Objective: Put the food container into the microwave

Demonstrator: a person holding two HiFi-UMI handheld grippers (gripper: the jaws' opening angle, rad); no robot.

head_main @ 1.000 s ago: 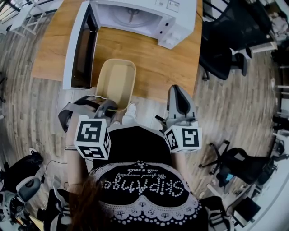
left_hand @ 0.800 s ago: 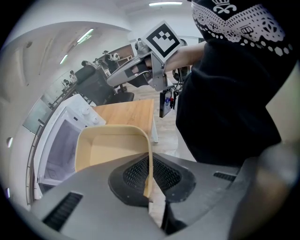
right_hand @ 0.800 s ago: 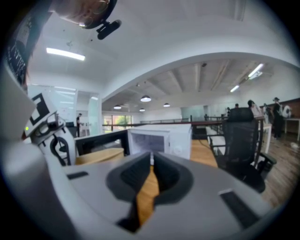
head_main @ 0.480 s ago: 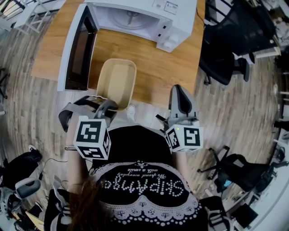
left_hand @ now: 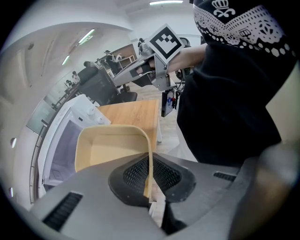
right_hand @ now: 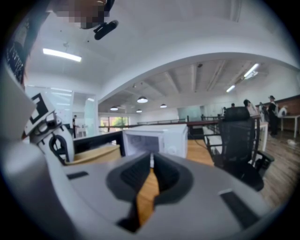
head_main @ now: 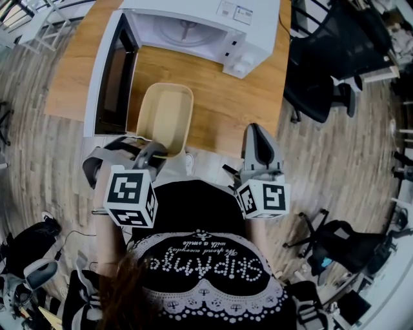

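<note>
Food container (head_main: pixel 164 115): beige, rectangular, open-topped, empty. It sits at the near edge of the wooden table (head_main: pixel 222 90), outside the microwave (head_main: pixel 248 19) and in front of its open cavity. Whether its base rests on the table or hangs just above it cannot be told from the head view.

Left gripper (head_main: pixel 153 150): clamped on the container's near wall, with the thin rim pinched between the two ribbed pads (left_hand: pixel 164 172). The container body extends away from the jaws toward the microwave.

Microwave door (head_main: pixel 106 71): swung fully open, to the left of the container.

Right gripper (head_main: pixel 257 132): jaws drawn together with nothing between them. It is apart from the container, on its right, over the table's near edge.
</note>
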